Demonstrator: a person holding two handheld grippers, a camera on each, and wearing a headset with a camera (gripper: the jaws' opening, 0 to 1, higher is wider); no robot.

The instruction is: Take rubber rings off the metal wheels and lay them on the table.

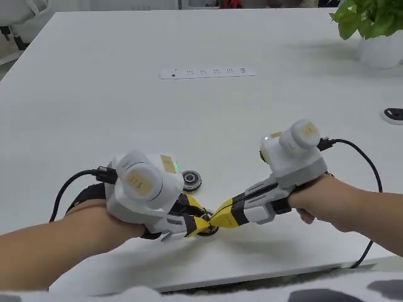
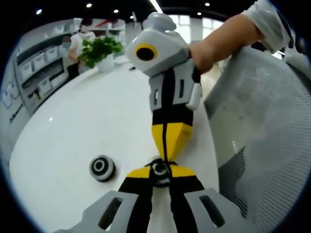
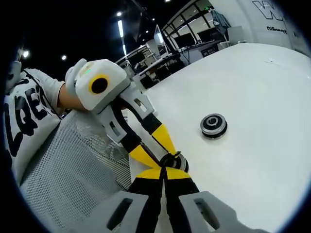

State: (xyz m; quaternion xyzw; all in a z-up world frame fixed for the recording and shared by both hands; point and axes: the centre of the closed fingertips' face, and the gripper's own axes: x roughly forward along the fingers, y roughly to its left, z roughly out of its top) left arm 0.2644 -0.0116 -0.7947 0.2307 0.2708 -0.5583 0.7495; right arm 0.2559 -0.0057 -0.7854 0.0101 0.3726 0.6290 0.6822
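A small metal wheel [image 1: 208,228] with a black rubber ring is held just above the white table [image 1: 126,94] near its front edge. My left gripper [image 1: 200,224] is shut on that wheel [image 2: 159,168], its yellow fingertips either side. Facing it, my right gripper [image 1: 218,219] has its jaws pinched together at the wheel's edge [image 3: 176,161], on the rubber ring as far as I can tell. A second wheel [image 1: 191,180] with its ring on lies flat on the table just beyond the left gripper [image 2: 160,174]; it also lies left of the jaws [image 2: 102,167] and right of the right gripper [image 3: 164,171].
A white socket strip [image 1: 208,73] lies mid-table. A potted plant [image 1: 376,28] stands at the far right corner, with a round black insert [image 1: 393,115] near the right edge. Black cables trail from both grippers. A grey mesh chair [image 2: 262,126] stands by the table's front edge.
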